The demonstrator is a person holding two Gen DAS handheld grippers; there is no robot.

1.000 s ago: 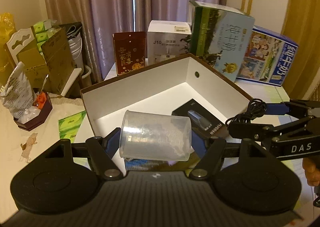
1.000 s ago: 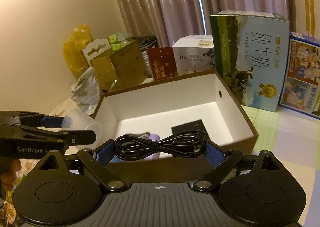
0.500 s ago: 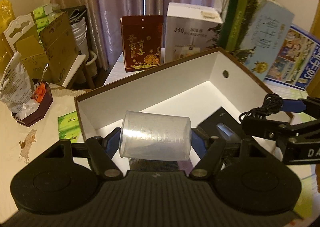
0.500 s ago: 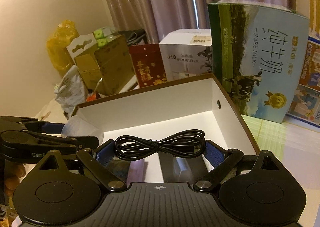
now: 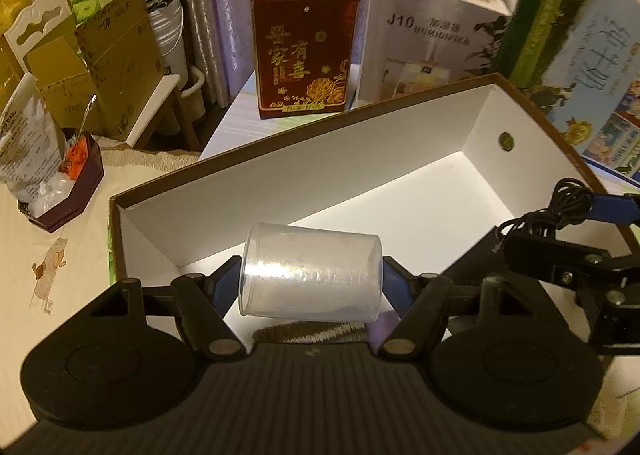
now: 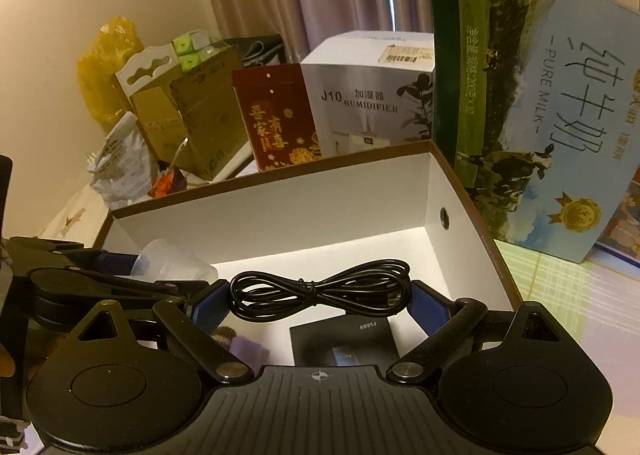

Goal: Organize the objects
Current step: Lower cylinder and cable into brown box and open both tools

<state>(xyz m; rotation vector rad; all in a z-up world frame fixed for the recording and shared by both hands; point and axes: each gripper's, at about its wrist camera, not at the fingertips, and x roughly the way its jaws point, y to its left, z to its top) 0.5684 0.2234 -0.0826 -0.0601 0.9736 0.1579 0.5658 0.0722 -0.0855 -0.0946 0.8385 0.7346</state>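
Note:
My left gripper [image 5: 310, 279] is shut on a clear plastic cup [image 5: 310, 273] lying sideways between its fingers, held above the near left part of the open brown box [image 5: 320, 123] with white inside walls. My right gripper [image 6: 320, 295] is shut on a coiled black cable [image 6: 320, 290], hovering over the same box [image 6: 280, 175]. In the left wrist view the right gripper [image 5: 560, 239] shows at the right with the cable [image 5: 568, 201]. In the right wrist view the left gripper [image 6: 132, 275] and cup [image 6: 172, 267] appear at the left. A small black box [image 6: 344, 341] lies on the box floor.
Behind the box stand a red carton [image 5: 304, 51], a white humidifier box [image 5: 432, 35] and a tall milk carton [image 6: 528, 103]. To the left are cardboard boxes [image 5: 116, 55], a dark tray with clutter [image 5: 68, 191] and a foil bag [image 5: 24, 143]. A purple item [image 6: 248, 347] lies inside the box.
Both grippers have moved forward and lower over the box, which now looks larger and nearer. The cup and the cable remain held as before.

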